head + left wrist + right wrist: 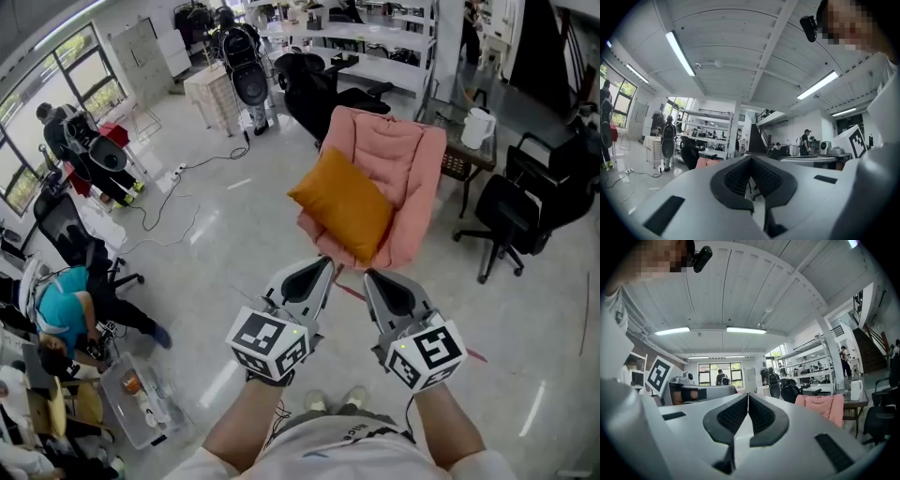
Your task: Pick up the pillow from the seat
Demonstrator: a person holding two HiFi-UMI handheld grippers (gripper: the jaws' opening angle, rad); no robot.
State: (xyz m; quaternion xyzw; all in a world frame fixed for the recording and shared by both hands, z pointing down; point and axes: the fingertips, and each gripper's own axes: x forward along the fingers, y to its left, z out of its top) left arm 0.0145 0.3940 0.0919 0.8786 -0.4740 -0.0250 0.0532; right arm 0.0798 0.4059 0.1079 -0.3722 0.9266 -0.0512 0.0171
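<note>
While both grippers are held out side by side in front of the person, neither one has anything in it. The left gripper (325, 264) has its jaws pressed together, and so does the right gripper (368, 276) just beside it. The pillow (342, 204), a mustard-orange one, lies beyond the two tips and between their lines. It rests cornerwise on the left part of the pink padded seat (417, 173), leaning into the backrest. Neither gripper touches the pillow or the seat.

Far off to the left, a clear plastic bin (112, 389) sits on the floor near a seated person in a teal top (64, 302). It holds a few small items, one of them orange, too small to name. To the right of the seat stands a small side table (466, 166) with a white jug (478, 127) on it, and farther right a black office chair (514, 214).

Only the head view shows the pillow. The left gripper view looks along the left gripper (751, 160), closed and empty, and catches just a pink edge of the seat (707, 162) low at the left. The right gripper view shows the right gripper (748, 397) shut on nothing. To the right of it are the seat's pink back (820, 407) and the jug (855, 390).
</note>
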